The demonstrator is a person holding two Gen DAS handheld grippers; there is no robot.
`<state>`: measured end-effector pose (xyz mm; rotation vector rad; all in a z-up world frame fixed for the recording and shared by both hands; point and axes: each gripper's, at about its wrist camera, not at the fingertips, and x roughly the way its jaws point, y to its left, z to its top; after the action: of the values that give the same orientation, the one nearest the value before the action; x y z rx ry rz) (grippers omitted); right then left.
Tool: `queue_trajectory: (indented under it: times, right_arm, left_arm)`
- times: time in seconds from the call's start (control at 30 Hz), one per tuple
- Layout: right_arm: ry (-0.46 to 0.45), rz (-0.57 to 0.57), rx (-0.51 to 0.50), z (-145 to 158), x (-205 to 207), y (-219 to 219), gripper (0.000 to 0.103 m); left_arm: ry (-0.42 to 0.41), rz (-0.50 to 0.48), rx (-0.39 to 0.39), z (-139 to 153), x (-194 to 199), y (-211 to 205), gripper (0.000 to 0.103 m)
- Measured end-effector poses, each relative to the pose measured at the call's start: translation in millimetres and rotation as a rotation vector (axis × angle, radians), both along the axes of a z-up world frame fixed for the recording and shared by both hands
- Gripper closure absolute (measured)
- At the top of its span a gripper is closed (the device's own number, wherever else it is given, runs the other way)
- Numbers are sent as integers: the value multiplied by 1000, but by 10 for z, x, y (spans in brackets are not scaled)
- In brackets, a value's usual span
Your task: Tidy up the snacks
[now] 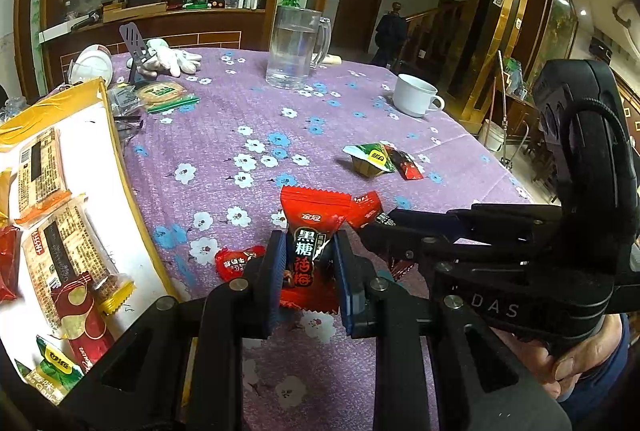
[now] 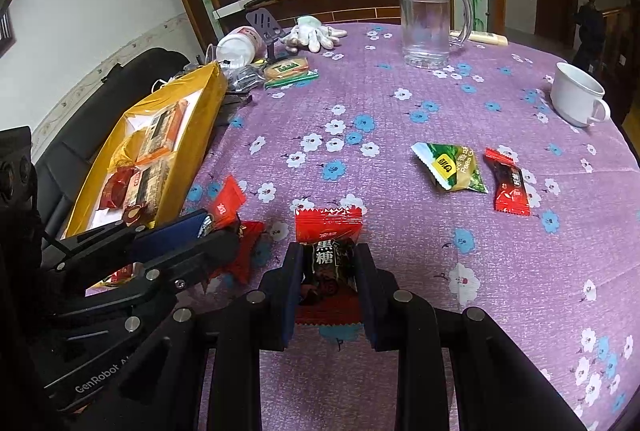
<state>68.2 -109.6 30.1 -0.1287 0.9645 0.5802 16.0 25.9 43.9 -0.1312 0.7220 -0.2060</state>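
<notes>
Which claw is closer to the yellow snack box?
The left claw. It sits beside the yellow box, gripping a red candy. The right claw, farther toward the table's middle, grips another red candy.

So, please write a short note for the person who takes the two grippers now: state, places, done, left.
Left gripper: shut on a red candy packet.
Right gripper: shut on another red candy packet.
Yellow box on the left already holds several snacks.
Left on the purple tablecloth: green packet, small red packet, biscuit pack, red pieces by the left gripper.
</notes>
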Motion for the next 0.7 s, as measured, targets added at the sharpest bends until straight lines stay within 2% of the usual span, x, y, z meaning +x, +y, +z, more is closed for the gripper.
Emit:
queue_trajectory:
  times: [0.7]
  right_arm:
    - [10, 6, 13, 0, -15, 7, 76]
  left_arm:
    - [4, -2, -12, 9, -6, 22, 83]
